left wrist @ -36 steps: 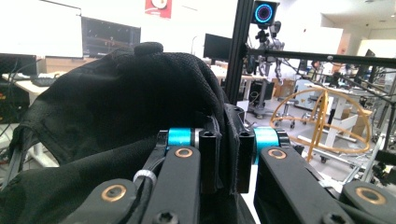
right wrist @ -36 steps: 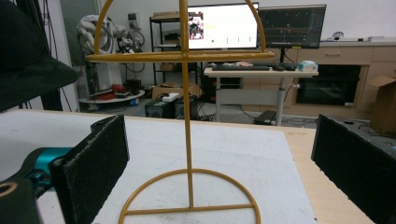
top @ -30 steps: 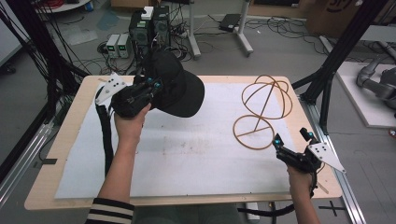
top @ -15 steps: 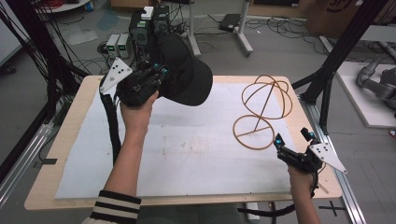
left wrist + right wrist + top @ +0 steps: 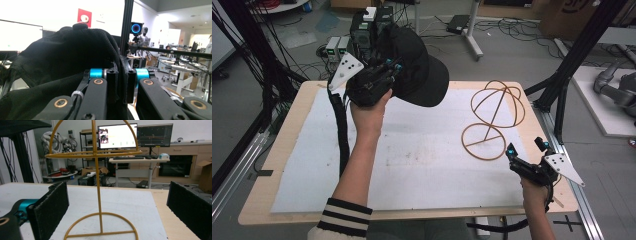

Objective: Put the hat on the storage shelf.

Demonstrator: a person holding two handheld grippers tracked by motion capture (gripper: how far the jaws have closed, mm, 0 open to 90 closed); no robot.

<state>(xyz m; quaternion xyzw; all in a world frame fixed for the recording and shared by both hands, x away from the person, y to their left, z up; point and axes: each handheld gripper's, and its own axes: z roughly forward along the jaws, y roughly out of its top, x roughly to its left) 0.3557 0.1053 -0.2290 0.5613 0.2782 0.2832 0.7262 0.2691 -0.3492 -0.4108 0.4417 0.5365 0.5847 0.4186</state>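
Note:
A black cap (image 5: pixel 414 65) hangs in the air above the table's far left, crown up and brim toward the right. My left gripper (image 5: pixel 391 67) is shut on the cap's edge; in the left gripper view the pads (image 5: pixel 122 83) pinch the black fabric (image 5: pixel 65 65) between them. A yellow wire hat stand (image 5: pixel 494 117) with a ring base and a domed top stands on the right of the white mat (image 5: pixel 412 160). My right gripper (image 5: pixel 524 148) rests open near the table's right front, just short of the stand's base (image 5: pixel 101 230), with its pads (image 5: pixel 51 205) wide apart.
The wooden table (image 5: pixel 282 200) carries the white mat. Black frame posts (image 5: pixel 572 60) rise at the right and left. Cables and boxes (image 5: pixel 362 25) lie on the floor behind the table. A desk with monitors (image 5: pixel 135 136) stands far off.
My left gripper has lifted the cap up and away from the mat, toward the far side. The right gripper has stayed where it was.

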